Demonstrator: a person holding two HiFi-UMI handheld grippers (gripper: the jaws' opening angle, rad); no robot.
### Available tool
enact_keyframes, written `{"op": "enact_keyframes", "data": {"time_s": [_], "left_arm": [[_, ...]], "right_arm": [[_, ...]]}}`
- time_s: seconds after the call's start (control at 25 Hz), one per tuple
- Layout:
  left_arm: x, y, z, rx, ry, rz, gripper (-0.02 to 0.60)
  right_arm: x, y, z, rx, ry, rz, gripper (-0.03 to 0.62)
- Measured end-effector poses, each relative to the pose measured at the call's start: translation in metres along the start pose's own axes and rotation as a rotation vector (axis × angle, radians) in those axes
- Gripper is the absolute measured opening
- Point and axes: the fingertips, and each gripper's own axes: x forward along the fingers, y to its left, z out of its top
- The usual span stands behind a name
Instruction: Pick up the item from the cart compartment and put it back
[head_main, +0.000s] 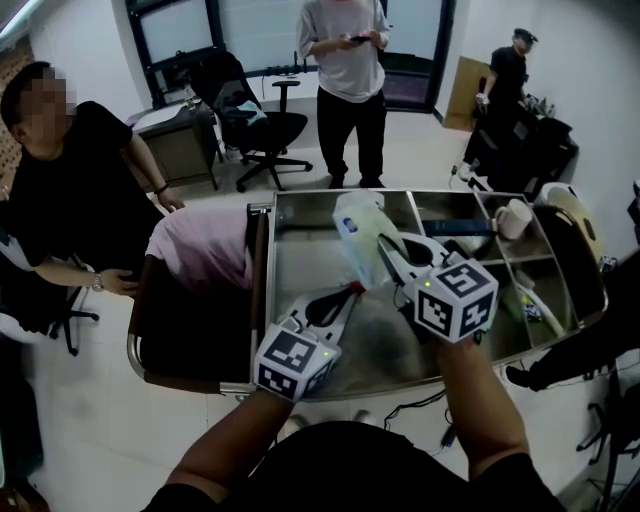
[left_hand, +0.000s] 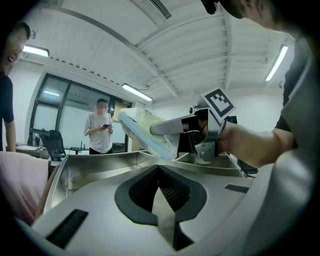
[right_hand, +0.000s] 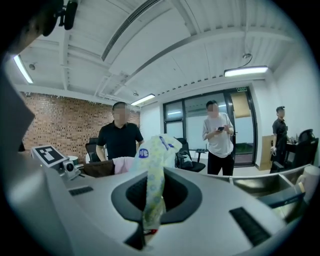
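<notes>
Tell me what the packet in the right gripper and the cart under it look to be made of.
Packet: probably thin, soft plastic film with a slight sheen, printed pale yellow-green with a blue badge. It creases and pinches flat where the right gripper is shut on it.
Cart: apparently stainless steel sheet with a brushed, dull-reflective finish, folded rims and welded-looking dividers.

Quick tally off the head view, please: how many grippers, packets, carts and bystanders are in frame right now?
Grippers: 2 (left gripper, right gripper)
Packets: 1 (pale packet, held by the right gripper)
Carts: 1 (metal cart)
Bystanders: 3 (seated person, person with phone, person in cap)
Total: 7
</notes>
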Motion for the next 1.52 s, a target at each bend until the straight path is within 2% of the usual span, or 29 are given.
{"op": "enact_keyframes", "data": {"time_s": [0.4,0.84,1.52], "left_arm": [[-0.002,-0.001,0.008,-0.012,-0.026,0.000,0.000],[-0.001,0.002,0.007,-0.013,-0.031,0.006,0.000],[-0.003,0.005,0.012,-0.012,-0.054,0.021,0.002]], "right_arm": [[-0.035,0.010,0.003,0.072,-0.100,0.013,0.018],[-0.053,0.008,-0.025,0.170,-0.161,0.013,0.018],[-0.050,0.003,-0.046,0.185,-0.182,-0.001,0.018]]}}
